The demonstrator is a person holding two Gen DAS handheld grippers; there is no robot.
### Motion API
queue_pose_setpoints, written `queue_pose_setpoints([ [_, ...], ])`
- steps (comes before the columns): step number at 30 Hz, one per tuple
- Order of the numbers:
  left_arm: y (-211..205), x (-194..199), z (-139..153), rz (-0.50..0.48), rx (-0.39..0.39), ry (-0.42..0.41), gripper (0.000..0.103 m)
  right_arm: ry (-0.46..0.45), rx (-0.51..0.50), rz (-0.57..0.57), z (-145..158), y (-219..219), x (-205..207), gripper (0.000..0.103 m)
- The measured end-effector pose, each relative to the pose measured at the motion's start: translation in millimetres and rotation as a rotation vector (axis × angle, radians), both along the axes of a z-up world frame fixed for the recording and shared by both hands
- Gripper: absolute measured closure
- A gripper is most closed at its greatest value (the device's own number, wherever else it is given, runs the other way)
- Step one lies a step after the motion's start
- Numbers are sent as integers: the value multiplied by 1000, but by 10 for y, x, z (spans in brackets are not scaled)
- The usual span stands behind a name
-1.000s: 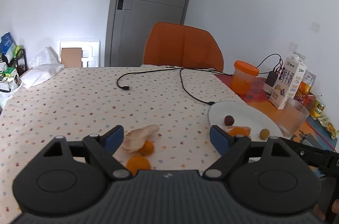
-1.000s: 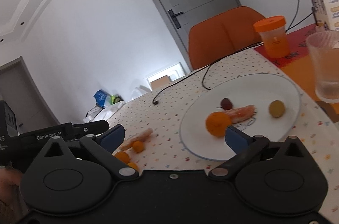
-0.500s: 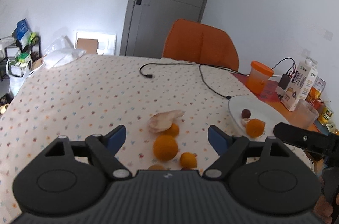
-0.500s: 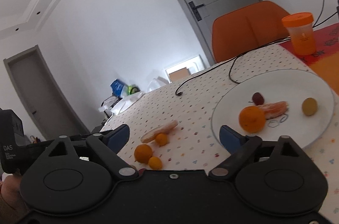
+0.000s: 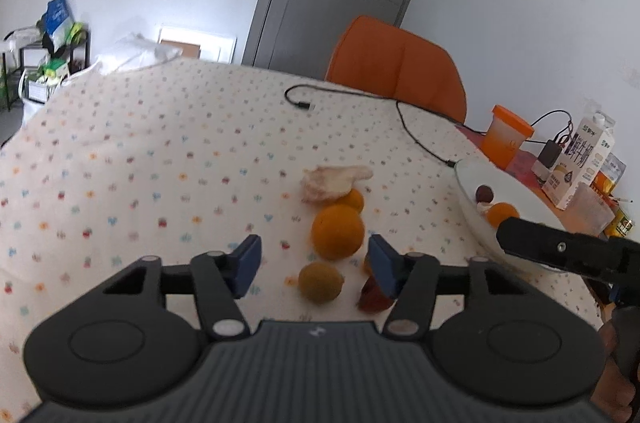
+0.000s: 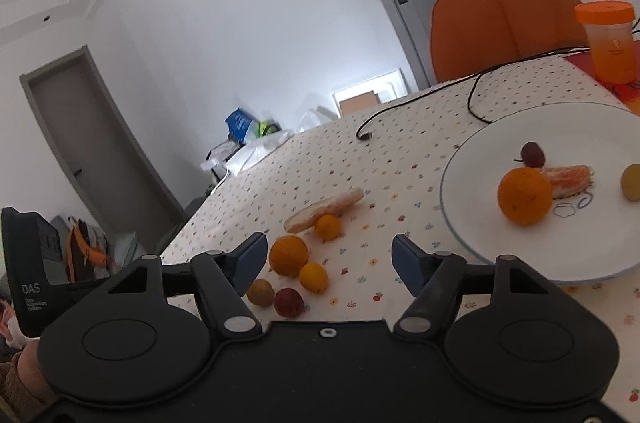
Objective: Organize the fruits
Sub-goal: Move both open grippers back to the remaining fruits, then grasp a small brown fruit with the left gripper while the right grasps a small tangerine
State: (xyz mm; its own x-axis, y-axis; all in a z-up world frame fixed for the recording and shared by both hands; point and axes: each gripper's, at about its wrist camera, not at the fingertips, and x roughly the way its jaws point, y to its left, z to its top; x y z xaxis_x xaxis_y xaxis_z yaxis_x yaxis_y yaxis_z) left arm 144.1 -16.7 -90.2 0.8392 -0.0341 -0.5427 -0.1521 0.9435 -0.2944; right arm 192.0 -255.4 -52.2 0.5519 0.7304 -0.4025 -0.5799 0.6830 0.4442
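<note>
A fruit cluster lies on the dotted tablecloth: a big orange, a small orange, a yellow-green fruit, a red fruit and a pale peel. My left gripper hangs low over them, jaws closing. The yellow-green fruit sits between its fingers, and the pads touch nothing. My right gripper is also closing, above the cloth between the cluster and the white plate. It holds nothing. The plate carries an orange, a peeled segment, a dark fruit and a yellow-green fruit.
A black cable runs across the far table. An orange-lidded jar, a milk carton and a clear glass stand behind the plate at the right. An orange chair stands at the far edge.
Both grippers' jaws have narrowed. The left gripper has sunk toward the fruit cluster, which now lies between its fingers. The right gripper has shifted left, from the plate toward the cluster.
</note>
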Motion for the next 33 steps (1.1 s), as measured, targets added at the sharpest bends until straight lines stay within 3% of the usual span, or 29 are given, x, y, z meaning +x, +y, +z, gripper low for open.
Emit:
queue_pose_setpoints([
  [5, 17, 47, -107, -1, -20, 37, 65, 24, -18, 25, -52, 100, 51, 44],
  [9, 22, 33, -133, -35, -47, 12, 81, 49, -47, 41, -112, 216, 97, 54],
  [25, 197, 30, -72, -19, -66, 8, 81, 93, -115, 80, -241, 575, 222, 65],
  [27, 209, 27, -61, -16, -68, 6, 81, 97, -120, 88, -256, 613, 233, 70],
  [29, 217, 20, -47, -14, -69, 2, 81, 104, -138, 90, -271, 647, 242, 84],
  [33, 222, -11, -16, -15, -82, -13, 81, 77, -151, 80, -209, 625, 191, 84],
])
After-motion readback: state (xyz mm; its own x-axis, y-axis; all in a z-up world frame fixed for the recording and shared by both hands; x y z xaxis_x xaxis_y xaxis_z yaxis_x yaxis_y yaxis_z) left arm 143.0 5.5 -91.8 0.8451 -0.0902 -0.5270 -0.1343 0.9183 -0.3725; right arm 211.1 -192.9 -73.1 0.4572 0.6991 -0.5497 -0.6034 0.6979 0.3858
